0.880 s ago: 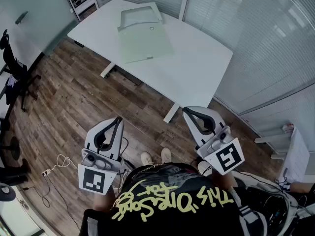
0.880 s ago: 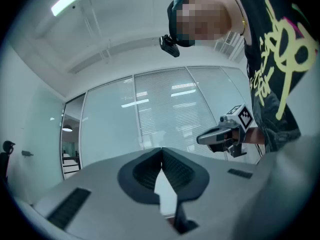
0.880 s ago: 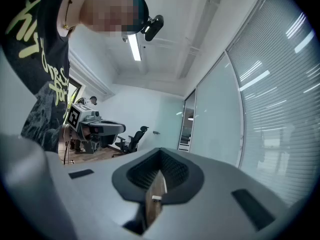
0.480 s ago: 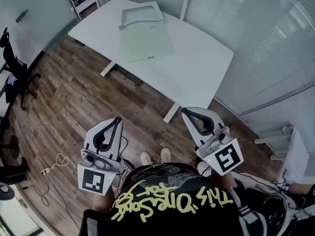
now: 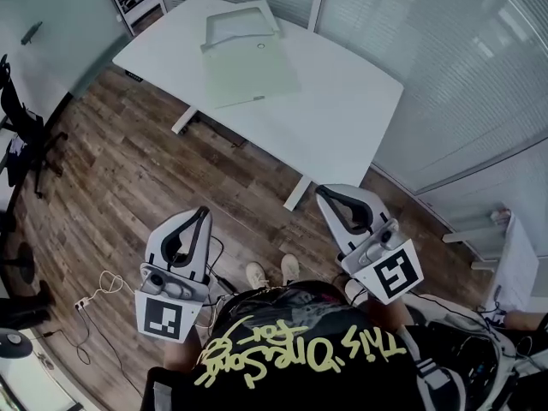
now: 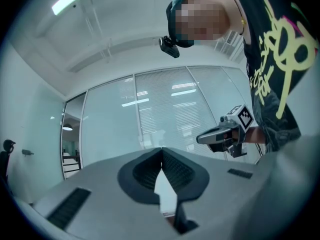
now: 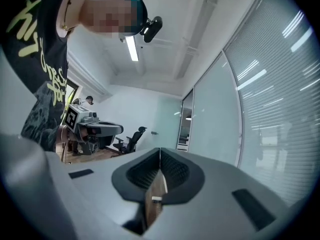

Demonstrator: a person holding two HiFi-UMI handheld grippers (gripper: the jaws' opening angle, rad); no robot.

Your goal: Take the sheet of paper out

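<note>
Well to the left of the white rectangular table, a black office chair stands on the brown wooden plank floor. Off the table's near left side, a white power strip with a thin cable lies on the floor.

The left hand-held gripper, grey-white with a black-and-white marker cube, is held on the near side of the table, well apart from it. Its jaws are pressed together with nothing between them.

On the table's far left part lies a pale green flat rectangular document pouch with a small round fastener. A paler frame-like flap touches its far edge. The sheet of paper cannot be told apart from this pouch, which lies untouched and far from both grippers.

The right hand-held gripper, of the same make, is held near the table's near edge. Its jaws are also closed tight and empty.

Nearest the camera, below the table in the head view, are the person's black shirt with yellow lettering and pale shoes.
</note>
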